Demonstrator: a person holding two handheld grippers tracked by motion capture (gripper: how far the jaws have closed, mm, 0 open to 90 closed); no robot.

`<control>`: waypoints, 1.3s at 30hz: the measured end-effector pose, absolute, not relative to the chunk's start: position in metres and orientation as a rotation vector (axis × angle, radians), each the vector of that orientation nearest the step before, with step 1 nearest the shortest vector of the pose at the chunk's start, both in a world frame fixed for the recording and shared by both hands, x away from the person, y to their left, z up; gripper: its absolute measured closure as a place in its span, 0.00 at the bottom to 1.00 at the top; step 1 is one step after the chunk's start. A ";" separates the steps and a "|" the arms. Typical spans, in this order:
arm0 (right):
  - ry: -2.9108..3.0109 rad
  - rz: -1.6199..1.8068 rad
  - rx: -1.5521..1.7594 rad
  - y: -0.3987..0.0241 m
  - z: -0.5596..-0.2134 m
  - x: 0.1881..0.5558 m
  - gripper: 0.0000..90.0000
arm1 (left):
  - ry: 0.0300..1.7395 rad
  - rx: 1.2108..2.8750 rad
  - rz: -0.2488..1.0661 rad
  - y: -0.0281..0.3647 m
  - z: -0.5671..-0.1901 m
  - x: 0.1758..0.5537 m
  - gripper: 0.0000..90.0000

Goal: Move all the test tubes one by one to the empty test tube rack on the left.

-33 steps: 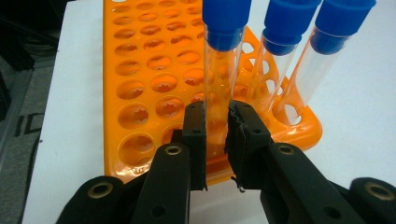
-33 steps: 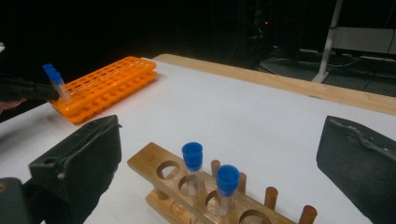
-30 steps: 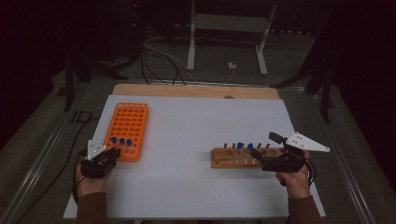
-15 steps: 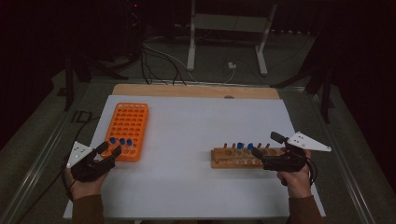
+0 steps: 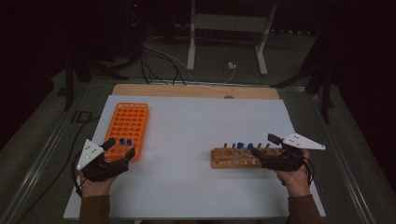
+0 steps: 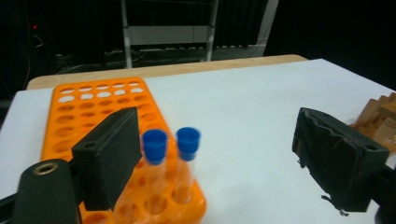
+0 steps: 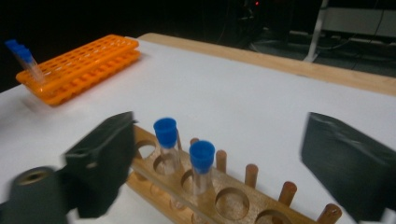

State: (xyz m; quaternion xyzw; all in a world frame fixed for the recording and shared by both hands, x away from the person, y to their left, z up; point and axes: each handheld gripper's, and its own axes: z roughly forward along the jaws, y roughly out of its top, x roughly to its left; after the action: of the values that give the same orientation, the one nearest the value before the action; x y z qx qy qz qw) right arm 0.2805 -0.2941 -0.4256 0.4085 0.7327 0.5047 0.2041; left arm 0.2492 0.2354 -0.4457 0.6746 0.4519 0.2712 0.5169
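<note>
Fingers (image 6: 109, 163) of both grippers gape, holding nothing: left ones just opening off the orange rack's (image 5: 133, 116) tubes (image 6: 154, 144), right ones closing around the wooden rack's (image 5: 233, 161) tubes (image 7: 201, 156).

A wide stretch of bare white table (image 5: 187, 135) lies between the orange rack (image 5: 127, 123) and the wooden rack (image 5: 236, 157), open to passage. Two blue-capped tubes (image 6: 170, 144) rise from the orange rack's near corner, just ahead of the left gripper (image 5: 117, 148). Two capped tubes (image 7: 184, 144) and upright pegs (image 7: 252, 175) stand between the right gripper's (image 5: 264, 145) jaws.
</note>
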 end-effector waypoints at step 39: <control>2.196 1.299 1.090 -0.277 -0.461 0.291 0.85 | 0.864 1.801 0.470 0.130 -0.463 0.252 0.02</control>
State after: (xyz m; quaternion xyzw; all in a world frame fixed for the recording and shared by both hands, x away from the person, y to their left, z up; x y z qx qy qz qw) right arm 0.2905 -0.2766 -0.4608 0.3862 0.7781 0.4604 0.1826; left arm 0.2523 0.1301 -0.4634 0.7507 0.3601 0.1958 0.5181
